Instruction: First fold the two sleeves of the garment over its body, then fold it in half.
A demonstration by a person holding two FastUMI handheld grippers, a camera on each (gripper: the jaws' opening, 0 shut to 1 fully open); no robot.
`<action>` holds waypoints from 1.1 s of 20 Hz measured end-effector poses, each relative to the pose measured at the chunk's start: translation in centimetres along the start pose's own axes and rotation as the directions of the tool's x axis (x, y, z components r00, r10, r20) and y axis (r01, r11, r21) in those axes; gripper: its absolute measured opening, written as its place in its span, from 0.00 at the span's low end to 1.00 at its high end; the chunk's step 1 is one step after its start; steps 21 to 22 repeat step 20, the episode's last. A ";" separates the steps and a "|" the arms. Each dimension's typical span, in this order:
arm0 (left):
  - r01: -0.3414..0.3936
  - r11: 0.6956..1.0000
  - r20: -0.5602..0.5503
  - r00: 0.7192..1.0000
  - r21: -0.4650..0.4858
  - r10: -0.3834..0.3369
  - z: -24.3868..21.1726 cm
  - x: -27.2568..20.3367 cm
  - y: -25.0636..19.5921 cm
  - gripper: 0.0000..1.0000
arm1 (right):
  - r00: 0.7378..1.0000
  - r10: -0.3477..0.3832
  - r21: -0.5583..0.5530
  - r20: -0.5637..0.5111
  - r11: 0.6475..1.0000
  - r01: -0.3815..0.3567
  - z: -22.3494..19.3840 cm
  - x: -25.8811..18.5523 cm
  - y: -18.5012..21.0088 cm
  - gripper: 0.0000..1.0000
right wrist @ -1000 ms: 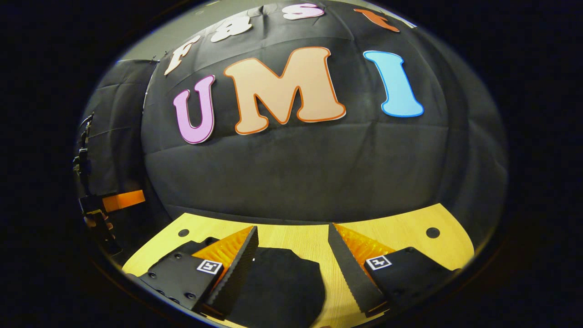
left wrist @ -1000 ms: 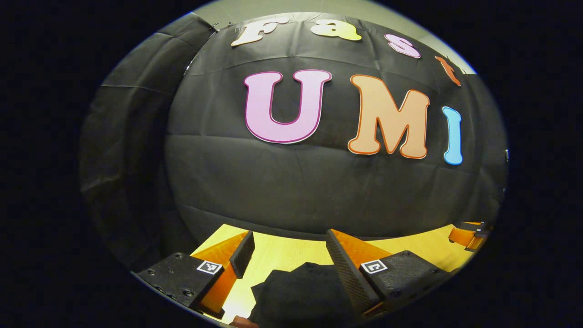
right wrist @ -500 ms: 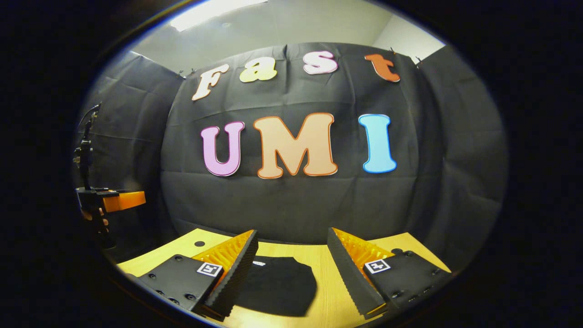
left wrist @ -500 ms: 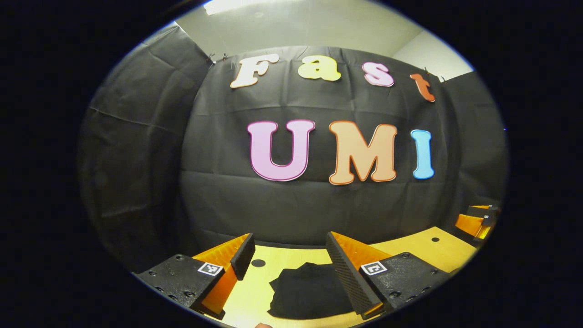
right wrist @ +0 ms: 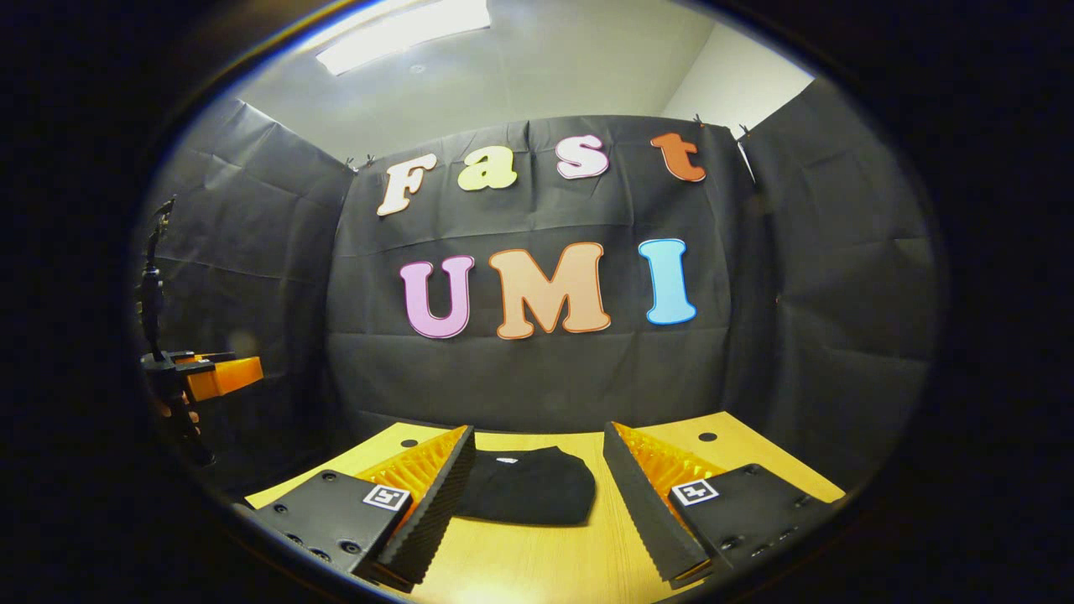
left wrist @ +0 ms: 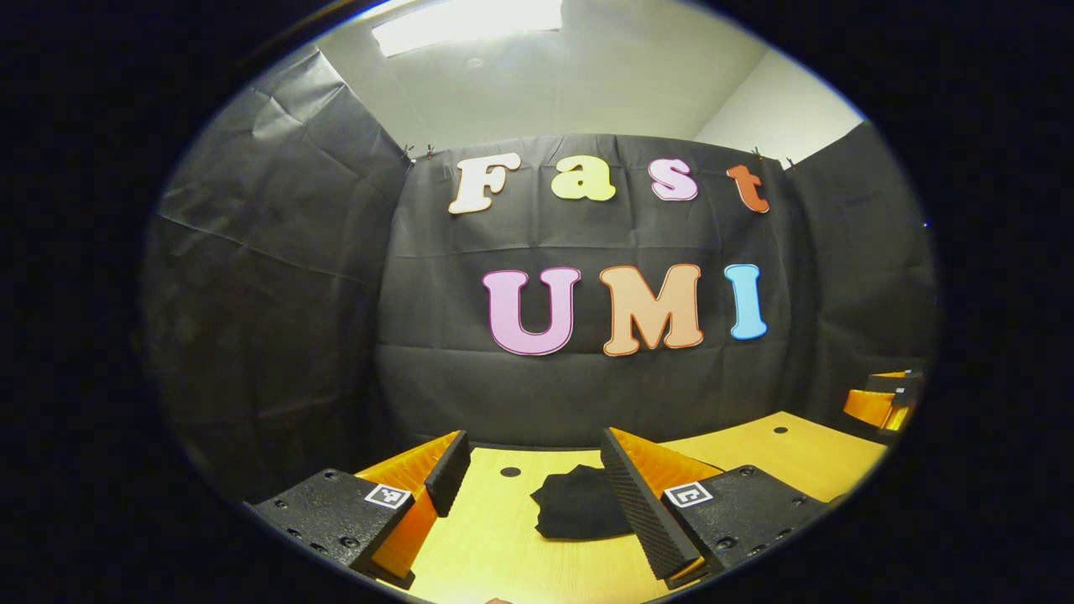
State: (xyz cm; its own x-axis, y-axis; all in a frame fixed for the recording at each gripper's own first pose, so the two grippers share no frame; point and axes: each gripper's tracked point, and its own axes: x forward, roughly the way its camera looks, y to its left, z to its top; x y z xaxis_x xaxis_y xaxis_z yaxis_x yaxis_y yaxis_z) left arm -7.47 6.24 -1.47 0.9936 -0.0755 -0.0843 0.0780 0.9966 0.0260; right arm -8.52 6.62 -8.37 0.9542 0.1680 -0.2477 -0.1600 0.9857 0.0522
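Wooden table (right wrist: pixel 537 562) holds folded garment (right wrist: pixel 529 497) near its far edge.

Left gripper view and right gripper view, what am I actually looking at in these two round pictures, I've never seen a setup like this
A person holds a two-finger grasping tool in each hand, and each tool carries a wide-angle camera looking along its own fingers. In the left gripper view, the left tool stands open with nothing between its fingers. In the right gripper view, the right tool is open and empty too. Ahead of both lies a black garment, folded into a compact bundle, on a wooden table. Neither tool touches it. Far left in the right gripper view you can also see the other tool and the hand holding it.
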 end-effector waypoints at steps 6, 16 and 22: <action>-0.039 0.997 0.069 0.997 0.071 0.034 3.2 -3.4 0.5 0.94 | 0.999 0.012 -0.007 0.047 1.000 -0.012 1.6 -3.4 1.1 0.97; -0.001 0.999 0.047 0.999 0.035 0.000 3.2 -3.2 -1.2 0.94 | 0.997 -0.007 -0.032 0.073 0.999 0.010 2.0 -4.8 -0.1 0.97; 0.013 0.999 0.026 1.000 0.040 -0.014 2.7 -2.6 -1.7 0.94 | 0.997 -0.020 -0.021 0.071 1.000 0.021 1.7 -4.8 -0.9 0.97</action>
